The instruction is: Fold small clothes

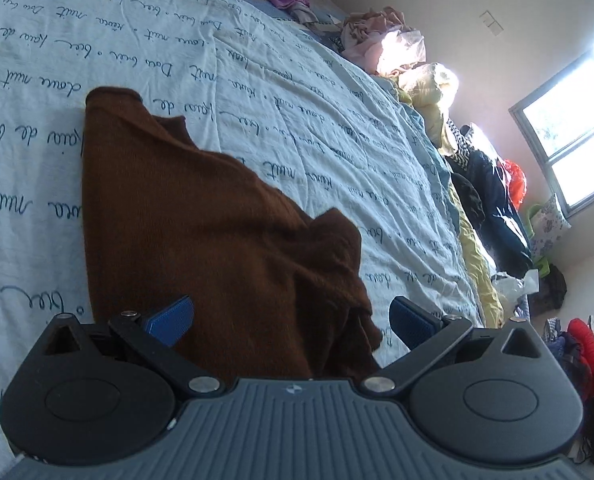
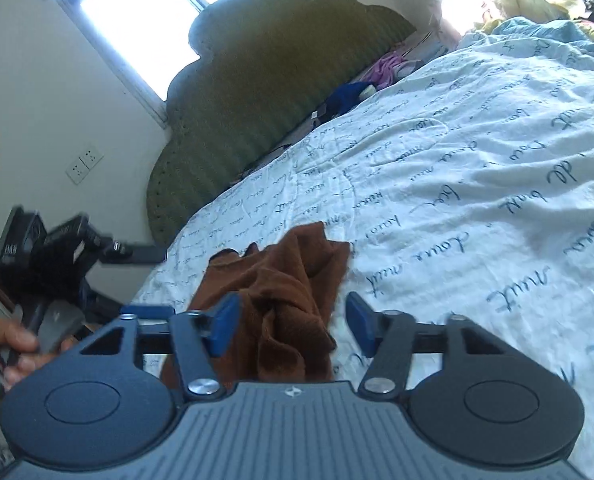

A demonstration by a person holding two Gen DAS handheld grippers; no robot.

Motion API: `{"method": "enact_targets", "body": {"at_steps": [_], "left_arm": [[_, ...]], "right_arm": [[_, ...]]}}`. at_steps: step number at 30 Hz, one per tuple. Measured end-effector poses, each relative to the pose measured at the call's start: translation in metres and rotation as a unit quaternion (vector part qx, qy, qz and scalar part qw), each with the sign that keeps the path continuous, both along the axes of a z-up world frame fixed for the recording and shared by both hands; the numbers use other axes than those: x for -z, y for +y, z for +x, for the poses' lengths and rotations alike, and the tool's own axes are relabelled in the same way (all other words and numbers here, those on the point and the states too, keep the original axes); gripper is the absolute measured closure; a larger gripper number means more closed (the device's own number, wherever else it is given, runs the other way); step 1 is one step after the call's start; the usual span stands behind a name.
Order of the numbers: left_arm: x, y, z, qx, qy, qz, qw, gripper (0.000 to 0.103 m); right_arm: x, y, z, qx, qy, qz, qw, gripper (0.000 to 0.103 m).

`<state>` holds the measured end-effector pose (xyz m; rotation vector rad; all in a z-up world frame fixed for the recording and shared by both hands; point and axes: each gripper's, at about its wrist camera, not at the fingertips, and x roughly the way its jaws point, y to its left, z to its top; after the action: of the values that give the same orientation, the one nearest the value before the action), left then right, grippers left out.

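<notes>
Left wrist view shows the brown garment (image 1: 217,232) lying rumpled and unfolded on the bed (image 1: 297,92), with the left gripper (image 1: 291,322) and right gripper (image 2: 293,326) both wide open above it, holding nothing, so folding seems barely begun.

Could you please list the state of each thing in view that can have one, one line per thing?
Brown garment: lying on the bed, bunched and creased, not folded flat.
Left tongs: open, a finger on either side of the garment's near end, gripping nothing.
Right tongs: open, the rumpled garment between the fingers, not clamped.
Printed bedspread: spread over the bed, lightly wrinkled.
Clothes pile: heaped unfolded along the bed's far edge.
</notes>
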<state>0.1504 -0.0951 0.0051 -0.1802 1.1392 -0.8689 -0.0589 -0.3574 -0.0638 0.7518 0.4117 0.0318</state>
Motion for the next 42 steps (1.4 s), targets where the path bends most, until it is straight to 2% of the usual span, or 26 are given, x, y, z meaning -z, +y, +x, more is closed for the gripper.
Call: {"method": "enact_targets", "body": {"at_steps": [3, 5, 7, 8, 11, 12, 13, 14, 15, 16, 17, 18, 20, 21, 23, 25, 26, 27, 28, 29, 30, 31, 35, 38, 40, 42], "left_arm": [[0.013, 0.0, -0.035, 0.022, -0.048, 0.043, 0.9977, 0.0], [0.019, -0.005, -0.055, 0.049, -0.094, 0.077, 0.9913, 0.0], [0.027, -0.012, -0.07, 0.075, -0.141, 0.131, 0.9784, 0.0], [0.035, -0.014, -0.078, 0.089, -0.164, 0.157, 0.9699, 0.0], [0.058, -0.013, -0.094, 0.116, -0.214, 0.217, 0.9453, 0.0], [0.067, -0.012, -0.1, 0.12, -0.237, 0.243, 0.9331, 0.0], [0.073, -0.01, -0.103, 0.124, -0.245, 0.256, 0.9269, 0.0], [0.074, 0.001, -0.095, 0.105, -0.211, 0.231, 0.9439, 0.0], [0.073, 0.011, -0.087, 0.083, -0.19, 0.208, 0.9559, 0.0], [0.069, 0.02, -0.081, 0.061, -0.183, 0.2, 0.9606, 0.0], [0.065, 0.029, -0.077, 0.042, -0.169, 0.19, 0.9662, 0.0], [0.061, 0.039, -0.073, 0.03, -0.149, 0.161, 0.9753, 0.0], [0.058, 0.062, -0.061, 0.002, -0.087, 0.083, 0.9928, 0.0], [0.06, 0.071, -0.053, -0.01, -0.05, 0.045, 0.9977, 0.0], [0.069, 0.083, -0.039, -0.034, 0.023, -0.02, 0.999, 0.0], [0.083, 0.091, -0.028, -0.057, 0.088, -0.069, 0.9921, 0.0], [0.09, 0.095, -0.024, -0.069, 0.115, -0.094, 0.9865, 0.0], [0.093, 0.099, -0.023, -0.076, 0.127, -0.12, 0.9817, 0.003], [0.098, 0.102, -0.022, -0.085, 0.134, -0.135, 0.978, 0.015], [0.104, 0.105, -0.02, -0.092, 0.151, -0.137, 0.9748, 0.031], [0.111, 0.106, -0.018, -0.092, 0.174, -0.136, 0.9708, 0.072], [0.115, 0.107, -0.017, -0.088, 0.191, -0.141, 0.9674, 0.08], [0.109, 0.118, -0.016, -0.075, 0.178, -0.14, 0.9712, 0.083], [0.103, 0.125, -0.013, -0.067, 0.154, -0.114, 0.9792, 0.083], [0.105, 0.125, -0.015, -0.06, 0.133, -0.072, 0.9867, 0.079], [0.11, 0.127, -0.02, -0.056, 0.134, -0.069, 0.987, 0.077]], "right_arm": [[-0.007, -0.005, 0.041, -0.015, 0.028, -0.018, 0.999, 0.056], [-0.001, -0.013, 0.064, -0.016, 0.042, -0.001, 0.999, 0.056], [0.015, -0.02, 0.089, -0.056, 0.063, 0.043, 0.996, 0.063], [0.023, -0.019, 0.097, -0.061, 0.071, 0.047, 0.994, 0.098], [0.034, -0.007, 0.106, -0.047, 0.117, -0.029, 0.992, 0.097], [0.043, -0.008, 0.107, -0.046, 0.126, -0.032, 0.99, 0.096], [0.048, -0.01, 0.104, -0.043, 0.121, -0.02, 0.991, 0.096], [0.049, -0.016, 0.098, -0.041, 0.114, 0.003, 0.993, 0.091], [0.047, -0.021, 0.092, -0.034, 0.118, 0.02, 0.992, 0.079], [0.042, -0.023, 0.083, -0.026, 0.124, 0.021, 0.992, 0.067], [0.034, -0.024, 0.07, -0.027, 0.113, 0.01, 0.993, 0.046], [0.028, -0.023, 0.056, -0.03, 0.097, 0.004, 0.995, 0.04], [0.024, -0.022, 0.032, -0.044, 0.09, 0.011, 0.995, 0.04], [0.025, -0.02, 0.024, -0.051, 0.087, 0.015, 0.995, 0.04], [0.031, -0.017, 0.011, -0.062, 0.085, 0.041, 0.994, 0.04], [0.039, -0.007, 0.003, -0.076, 0.093, 0.051, 0.991, 0.041], [0.042, -0.001, -0.001, -0.072, 0.099, 0.039, 0.992, 0.051], [0.045, 0.006, -0.003, -0.069, 0.106, 0.03, 0.991, 0.066], [0.047, 0.011, -0.006, -0.067, 0.105, 0.033, 0.992, 0.094], [0.045, 0.016, -0.008, -0.059, 0.099, 0.019, 0.993, 0.095], [0.038, 0.022, -0.011, -0.051, 0.094, -0.009, 0.994, 0.096], [0.03, 0.027, -0.013, -0.044, 0.09, -0.027, 0.995, 0.097], [-0.005, 0.04, -0.02, -0.06, 0.05, -0.04, 0.996, 0.097], [-0.019, 0.051, -0.026, -0.069, 0.041, -0.043, 0.996, 0.097], [-0.004, 0.053, -0.021, -0.067, 0.072, -0.054, 0.994, 0.097], [0.033, 0.047, -0.011, -0.069, 0.129, -0.053, 0.988, 0.095]]}}
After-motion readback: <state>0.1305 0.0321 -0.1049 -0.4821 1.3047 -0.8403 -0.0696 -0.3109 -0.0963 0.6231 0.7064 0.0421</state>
